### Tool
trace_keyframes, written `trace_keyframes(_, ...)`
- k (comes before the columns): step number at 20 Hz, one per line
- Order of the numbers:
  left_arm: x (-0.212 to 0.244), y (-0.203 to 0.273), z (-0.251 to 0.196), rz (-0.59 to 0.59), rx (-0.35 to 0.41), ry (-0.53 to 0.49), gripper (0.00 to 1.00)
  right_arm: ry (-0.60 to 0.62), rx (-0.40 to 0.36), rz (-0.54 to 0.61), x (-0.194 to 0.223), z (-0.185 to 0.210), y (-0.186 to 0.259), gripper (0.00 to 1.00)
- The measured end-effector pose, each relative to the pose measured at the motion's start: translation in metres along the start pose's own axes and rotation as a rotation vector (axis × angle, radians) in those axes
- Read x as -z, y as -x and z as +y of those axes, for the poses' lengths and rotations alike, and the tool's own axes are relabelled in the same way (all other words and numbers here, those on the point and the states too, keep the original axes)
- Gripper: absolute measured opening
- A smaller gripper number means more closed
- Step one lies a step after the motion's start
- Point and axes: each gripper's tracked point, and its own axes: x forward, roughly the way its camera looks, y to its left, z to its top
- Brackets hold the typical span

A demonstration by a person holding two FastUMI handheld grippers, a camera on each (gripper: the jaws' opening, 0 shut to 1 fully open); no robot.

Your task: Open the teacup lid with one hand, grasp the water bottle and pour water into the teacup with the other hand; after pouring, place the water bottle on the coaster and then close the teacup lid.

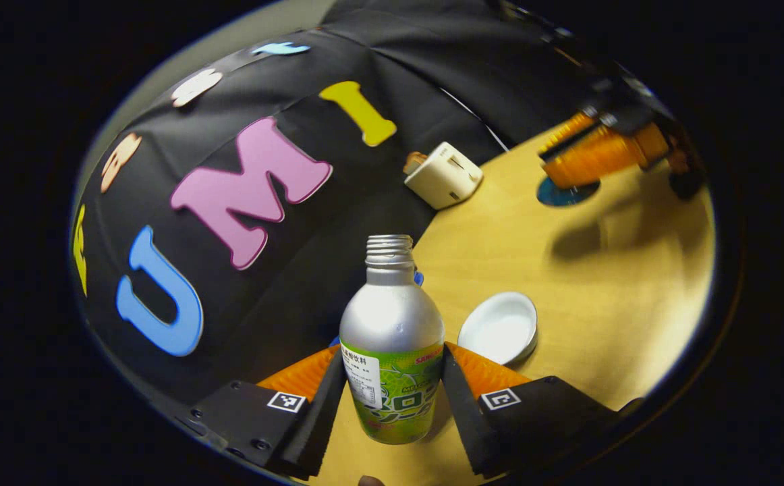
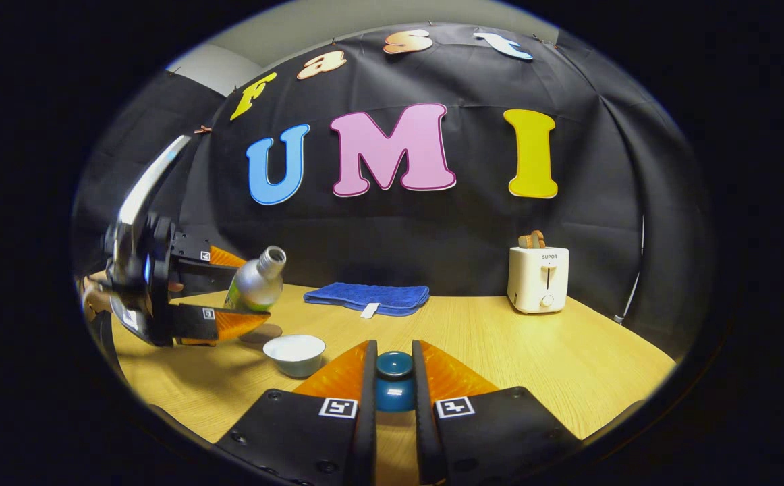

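Bottle (image 1: 392, 351) sits nearest the lens in the left gripper view, clamped between the jaws of the left gripper (image 1: 392, 398), both fingers pressing its labelled lower body. Its cap is off, threaded neck bare. In the right gripper view the same bottle (image 2: 255, 283) is off the table, tilted with its mouth aimed toward the white cup (image 2: 295, 354), which stands open on the table (image 2: 500, 344) just below and beside it; whether water runs cannot be made out.

Right gripper (image 2: 394, 385) has its jaws clenched on the dark blue lid (image 2: 394, 378), held between both fingers; the lid's underside is hidden behind them. From the left gripper view the right gripper (image 1: 588, 158) appears far off at the upper right, above a blue coaster (image 1: 567, 192) that it partly covers.

Blue towel (image 2: 367, 297) lies at the back of the table against the wall; a cream toaster (image 2: 538, 278) stands to its right. The hand holding the left gripper is mostly cut off at the edge.
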Motion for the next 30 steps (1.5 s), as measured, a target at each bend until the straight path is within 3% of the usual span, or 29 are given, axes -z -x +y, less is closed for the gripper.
trace_keyframes(2,-0.003,0.007,0.012,-0.046,-0.034,0.143,0.79,0.0,0.0,0.0,0.0,0.0,0.0,0.28)
trace_keyframes(5,-0.007,0.014,0.021,-0.098,-0.1,0.272,0.79,0.0,0.0,0.0,0.001,0.0,0.0,0.28)
trace_keyframes(11,-0.004,0.032,0.04,-0.133,-0.196,0.63,0.79,0.0,0.0,-0.001,0.001,0.0,0.0,0.28)
trace_keyframes(13,0.002,0.036,0.038,-0.126,-0.214,0.701,0.79,0.0,-0.001,-0.001,0.001,0.0,0.0,0.27)
trace_keyframes(18,0.01,0.029,0.034,-0.108,-0.223,0.738,0.79,0.0,-0.001,-0.001,0.0,0.0,0.0,0.27)
trace_keyframes(30,0.021,0.028,0.028,-0.042,-0.214,0.694,0.81,-0.001,0.0,-0.001,0.0,0.001,0.0,0.28)
